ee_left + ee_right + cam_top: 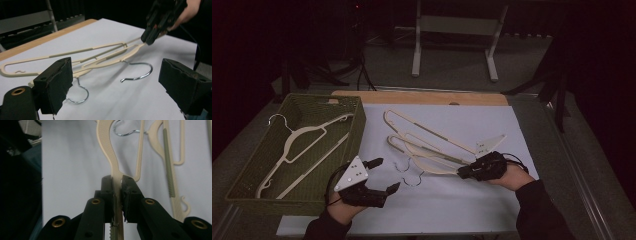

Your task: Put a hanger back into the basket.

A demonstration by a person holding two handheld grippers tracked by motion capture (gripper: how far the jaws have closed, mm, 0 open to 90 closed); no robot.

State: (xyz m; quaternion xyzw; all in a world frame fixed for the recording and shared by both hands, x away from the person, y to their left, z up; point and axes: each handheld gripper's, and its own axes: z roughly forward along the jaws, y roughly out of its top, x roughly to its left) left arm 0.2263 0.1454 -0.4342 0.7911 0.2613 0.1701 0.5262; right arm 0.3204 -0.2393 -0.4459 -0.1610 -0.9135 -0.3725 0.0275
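1. The right gripper (462,173), right of centre in the high view, is clamped on the end of one arm of a cream plastic hanger (432,162). In the right gripper view the jaws pinch that thin arm (113,165) squarely between the pads.
2. The held hanger lies in the middle of the frame on the white table sheet (492,130), its wire hook (413,180) pointing toward the lower edge. A second hanger (404,142) sits just under and beside it, and a third hanger (427,131) lies above them.
3. The left gripper (384,176), lower left of centre, holds nothing; its jaws stand wide apart, aimed toward the hooks. In the left gripper view the two steel hooks (140,73) rest on the sheet between its pads.
4. The green woven basket (242,185) at the left of the frame already contains one hanger (302,145), so I judge the job to be moving hangers into it.
5. To do this lift well: raise the held end slowly, since the arms of the neighbouring hanger appear to overlap it and might drag along.
6. Keep the grip firm; the arm is narrow and smooth and could pivot in the pads.
7. The free gripper could steady the hanger beneath or support the hook end during the carry.
8. Clear the basket's near wall before lowering.
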